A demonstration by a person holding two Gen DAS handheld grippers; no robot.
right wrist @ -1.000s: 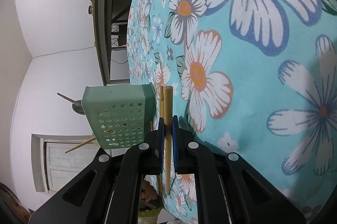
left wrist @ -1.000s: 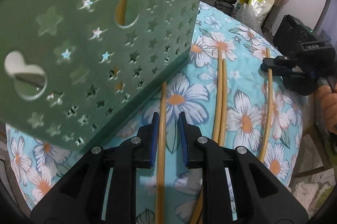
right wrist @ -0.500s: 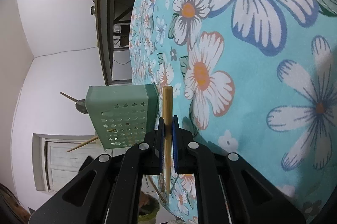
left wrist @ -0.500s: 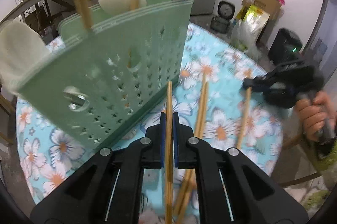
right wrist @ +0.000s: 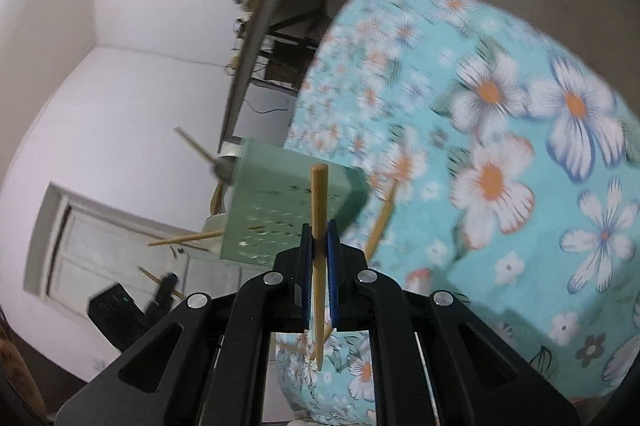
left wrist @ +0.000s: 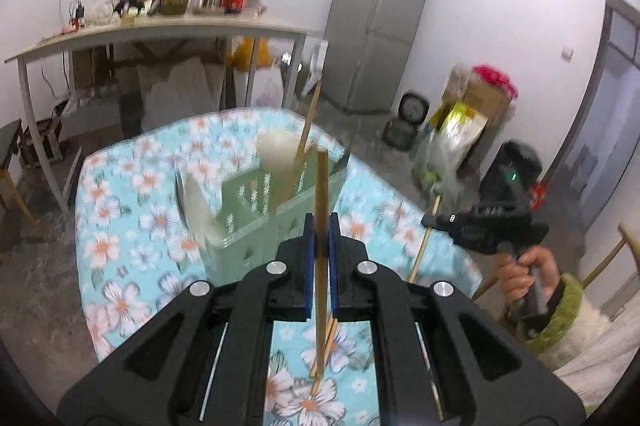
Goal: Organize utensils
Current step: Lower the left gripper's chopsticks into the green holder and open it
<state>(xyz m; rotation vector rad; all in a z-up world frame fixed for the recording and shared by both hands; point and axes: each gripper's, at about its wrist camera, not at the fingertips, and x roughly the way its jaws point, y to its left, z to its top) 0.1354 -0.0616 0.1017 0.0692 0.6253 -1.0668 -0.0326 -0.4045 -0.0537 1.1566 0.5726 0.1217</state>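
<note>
Left gripper (left wrist: 318,226): pressed together on a chopstick (left wrist: 321,210), which is pinched between the blue pads and stands upright, its top end above the jaws and its lower end below them.
Right gripper (right wrist: 318,234): clamped on a second chopstick (right wrist: 319,210), held the same way between the pads; in the left view it is seen at the right, gripped by a hand (left wrist: 524,272) in a green fuzzy sleeve (left wrist: 560,310).
Holder (left wrist: 280,202): a green perforated box, set on the table (left wrist: 132,186) beyond the left gripper; spoons (left wrist: 276,150) and a chopstick are seen standing in it, tilted.
Loose chopsticks (left wrist: 326,346): a pair is seen lying on the cloth under the left gripper.
Table: covered by a turquoise cloth printed with white flowers.
Background: a long shelf table (left wrist: 160,30) loaded with jars and a grey fridge (left wrist: 380,22) are seen against the white wall; much of both views is blurred.
</note>
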